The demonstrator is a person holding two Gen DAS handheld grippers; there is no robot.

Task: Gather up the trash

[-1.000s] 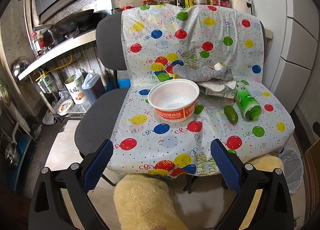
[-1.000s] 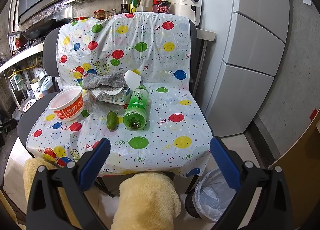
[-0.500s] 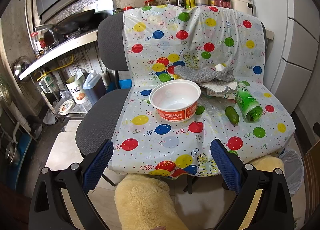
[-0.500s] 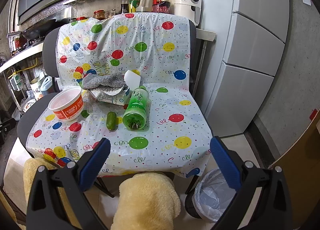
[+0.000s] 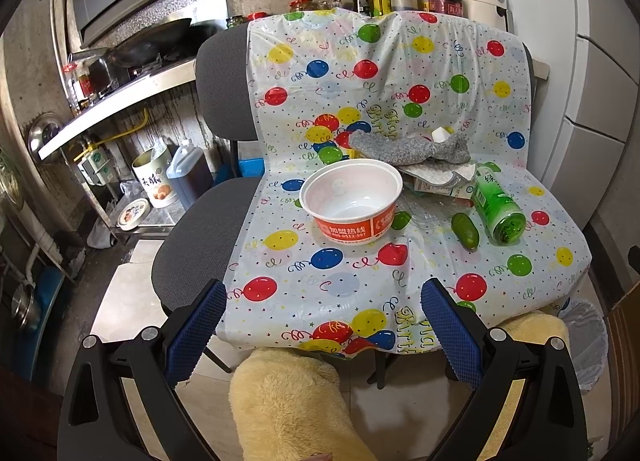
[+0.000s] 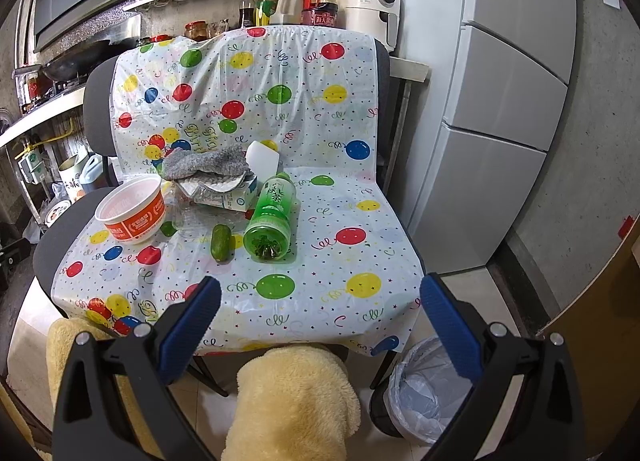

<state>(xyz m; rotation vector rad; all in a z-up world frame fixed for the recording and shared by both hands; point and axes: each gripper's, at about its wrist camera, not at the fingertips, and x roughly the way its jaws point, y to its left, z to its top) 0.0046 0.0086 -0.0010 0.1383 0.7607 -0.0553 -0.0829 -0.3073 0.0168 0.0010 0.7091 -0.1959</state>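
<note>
While both grippers hang short of the seats with nothing between their blue pads, the left gripper (image 5: 323, 315) and the right gripper (image 6: 320, 311) each stand spread wide. Two chairs side by side carry a balloon-print sheet (image 6: 304, 109) over seat and back. On it the trash lies in a loose group: an orange-and-white bowl (image 5: 351, 201) stands upright toward the left, a green bottle (image 6: 271, 217) lies on its side with its base toward the camera, and a small cucumber (image 6: 221, 241) lies just beside the bottle. Behind them a grey sock (image 6: 204, 164) is draped over a crushed carton (image 6: 236, 199), with clear crumpled plastic (image 6: 192, 217) between bowl and carton. A bin (image 6: 420, 393) with a white liner stands on the floor under the sheet's right corner.
</note>
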